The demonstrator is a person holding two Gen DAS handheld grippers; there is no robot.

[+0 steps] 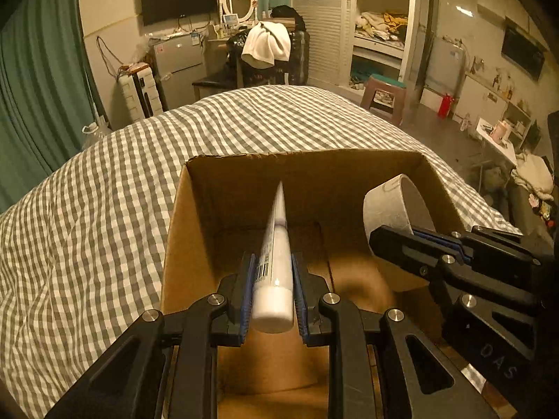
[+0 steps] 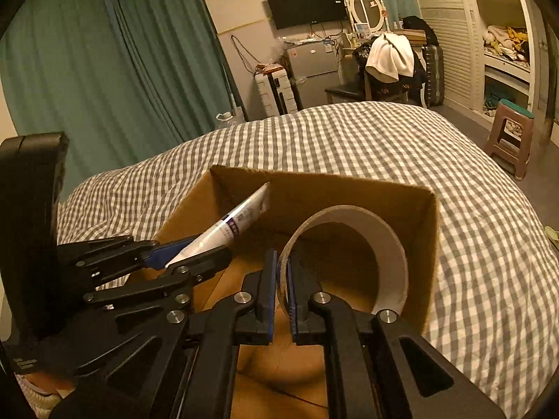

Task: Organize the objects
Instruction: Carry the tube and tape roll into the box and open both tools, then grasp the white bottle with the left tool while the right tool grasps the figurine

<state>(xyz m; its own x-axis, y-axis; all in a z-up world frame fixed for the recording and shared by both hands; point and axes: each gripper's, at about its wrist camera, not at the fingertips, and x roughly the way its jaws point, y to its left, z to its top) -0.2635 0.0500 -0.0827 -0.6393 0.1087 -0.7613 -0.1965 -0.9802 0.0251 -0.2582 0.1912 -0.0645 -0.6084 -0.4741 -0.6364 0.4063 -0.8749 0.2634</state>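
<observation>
Far left: green curtain [image 2: 87,70] hanging behind the bed, gingham cover [image 1: 87,209] spread across the mattress. On that cover, an open cardboard box [image 1: 195,192], brown walls upright, top flaps gone or folded out of sight. Over the left part of the box opening: left gripper [image 1: 273,293] clenched on a white tube [image 1: 276,262], blue pads pressed against both sides near the capped end, cap pointing back toward the camera, flat crimped end aimed forward and down into the box; barcode showing on the tube's left side. From the right wrist view, same tube [image 2: 223,230] slanting up out of the left claw, its tip near the box's far left corner. Over the right part of the box: right gripper [image 2: 283,289] clamped on the wall of a wide pale tape roll [image 2: 387,244], one pad inside the ring, one outside, roll standing on edge with its hollow facing the camera, inside the box walls. Whether roll or tube touches the box floor: cannot tell. Beyond, right: a stool [image 1: 384,94] on the floor, open shelves [image 1: 380,28] full of clutter.
</observation>
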